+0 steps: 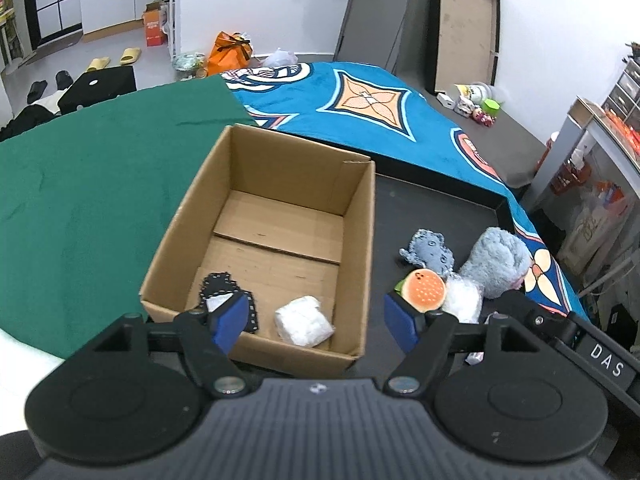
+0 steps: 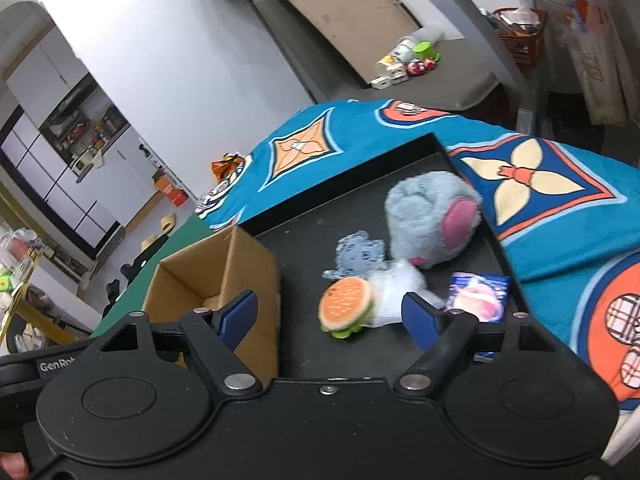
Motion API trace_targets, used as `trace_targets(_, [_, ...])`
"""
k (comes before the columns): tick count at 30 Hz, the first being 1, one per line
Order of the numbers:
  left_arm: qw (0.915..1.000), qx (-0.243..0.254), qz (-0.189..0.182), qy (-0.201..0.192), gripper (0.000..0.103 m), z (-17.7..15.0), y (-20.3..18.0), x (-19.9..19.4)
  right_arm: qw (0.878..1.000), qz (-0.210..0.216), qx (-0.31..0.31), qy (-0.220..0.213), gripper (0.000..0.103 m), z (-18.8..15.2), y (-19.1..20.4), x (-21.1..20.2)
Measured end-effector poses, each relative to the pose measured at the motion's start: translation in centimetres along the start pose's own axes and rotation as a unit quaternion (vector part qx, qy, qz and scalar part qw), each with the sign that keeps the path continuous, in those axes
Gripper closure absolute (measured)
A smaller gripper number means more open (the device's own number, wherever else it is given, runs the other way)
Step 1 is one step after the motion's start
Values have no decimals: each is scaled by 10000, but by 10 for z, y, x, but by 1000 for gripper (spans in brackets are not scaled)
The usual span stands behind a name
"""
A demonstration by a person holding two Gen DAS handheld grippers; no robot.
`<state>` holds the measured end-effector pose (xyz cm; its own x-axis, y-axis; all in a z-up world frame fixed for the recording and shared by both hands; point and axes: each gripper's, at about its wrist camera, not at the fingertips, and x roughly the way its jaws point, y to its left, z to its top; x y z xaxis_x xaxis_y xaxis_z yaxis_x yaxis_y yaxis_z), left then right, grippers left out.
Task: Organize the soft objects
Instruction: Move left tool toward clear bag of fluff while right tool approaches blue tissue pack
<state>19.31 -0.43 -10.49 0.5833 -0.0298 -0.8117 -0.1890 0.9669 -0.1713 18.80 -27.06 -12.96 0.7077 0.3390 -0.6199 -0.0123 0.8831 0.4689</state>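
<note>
An open cardboard box [image 1: 362, 248] [image 2: 256, 264] stands on the black tray [image 1: 420, 208] [image 2: 320, 240]. Inside lie a black stitched patch [image 1: 218, 286] and a white wrapped pad [image 1: 304, 322]. Right of the box lie a burger toy [image 1: 426, 290] [image 2: 346, 308], a clear crinkled bag [image 1: 462, 300] [image 2: 394, 288], a grey-blue patch [image 1: 430, 250] [image 2: 360, 256], a fluffy grey plush [image 1: 498, 262] [image 2: 432, 216] and a blue packet [image 2: 480, 296]. My left gripper [image 1: 318, 326] is open and empty over the box's near wall. My right gripper [image 2: 332, 318] is open and empty just before the burger.
A green cloth [image 1: 80, 184] lies left of the box and a blue patterned blanket [image 1: 360, 112] [image 2: 560, 184] behind and to the right. Small bottles and toys [image 1: 478, 104] sit on a far table. Shelving [image 1: 600, 168] stands at the right.
</note>
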Motion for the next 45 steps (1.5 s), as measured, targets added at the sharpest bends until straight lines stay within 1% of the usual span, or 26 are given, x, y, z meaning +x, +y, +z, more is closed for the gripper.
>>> trace_targets(9, [9996,212,155,-91,29,-2,-31,1,9994,-129,328,39,23,1,-39,3])
trace_targets(19, [9983,528,252,-34,29,-4,-69,13,9961,-325,791,236,23,-3,-83,16])
trace_targets(23, [9976,636,280,0,29,-6,-83,21,9953,-413,810,334,23,-7,-92,24])
trace_targets(27, [9966,759,318,37,29,-6,-95,29,9946,-381,852,444,23,-10,-96,31])
trace_targets(30, [9963,770,365,72,29,-6,-100,34,9945,-354,837,514,23,-12,-97,36])
trace_targets(35, [9955,845,403,173,29,-7,-109,46,9937,-436,827,621,23,-15,-98,45])
trace_targets(37, [9953,855,411,213,29,-7,-113,51,9945,-495,703,591,23,-15,-95,48])
trace_targets(40, [9950,868,394,283,29,-5,-117,59,9956,-682,345,545,23,-17,-85,52])
trace_targets(45, [9951,854,370,333,29,-1,-122,69,9932,-1015,-220,528,23,-22,-70,61])
